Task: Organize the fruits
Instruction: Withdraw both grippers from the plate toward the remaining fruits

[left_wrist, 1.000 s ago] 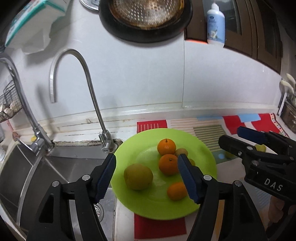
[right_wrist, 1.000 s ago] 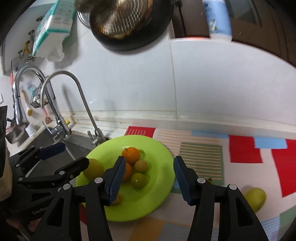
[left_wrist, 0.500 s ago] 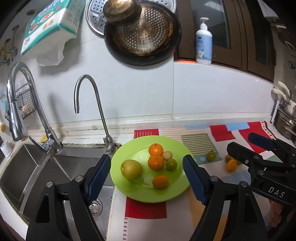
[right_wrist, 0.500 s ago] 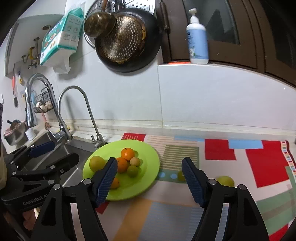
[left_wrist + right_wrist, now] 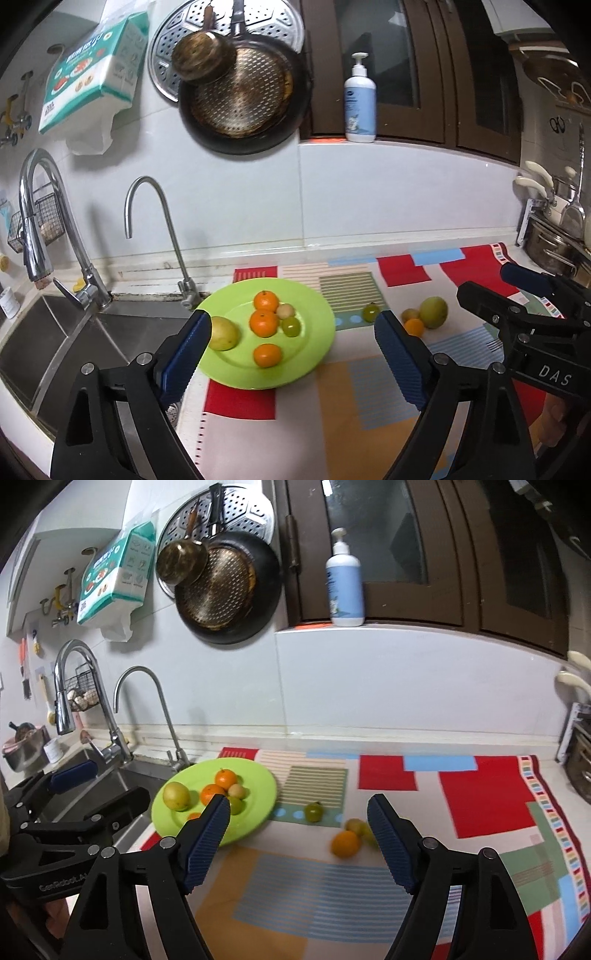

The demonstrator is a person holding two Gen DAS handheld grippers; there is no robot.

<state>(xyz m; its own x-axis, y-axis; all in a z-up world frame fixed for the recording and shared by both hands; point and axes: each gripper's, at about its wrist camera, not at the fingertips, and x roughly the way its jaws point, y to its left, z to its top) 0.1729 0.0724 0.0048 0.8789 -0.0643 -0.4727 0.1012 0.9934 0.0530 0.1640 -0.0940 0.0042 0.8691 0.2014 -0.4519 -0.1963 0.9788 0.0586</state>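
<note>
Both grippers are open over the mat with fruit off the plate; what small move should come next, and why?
Probably lower the right gripper onto the loose orange. It lies on the mat between the open fingers, outside the green plate, and the left gripper faces the plate instead.

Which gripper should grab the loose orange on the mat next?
Right. The right gripper is open with the orange on the mat framed between its fingers, while the left gripper faces the green plate.
</note>
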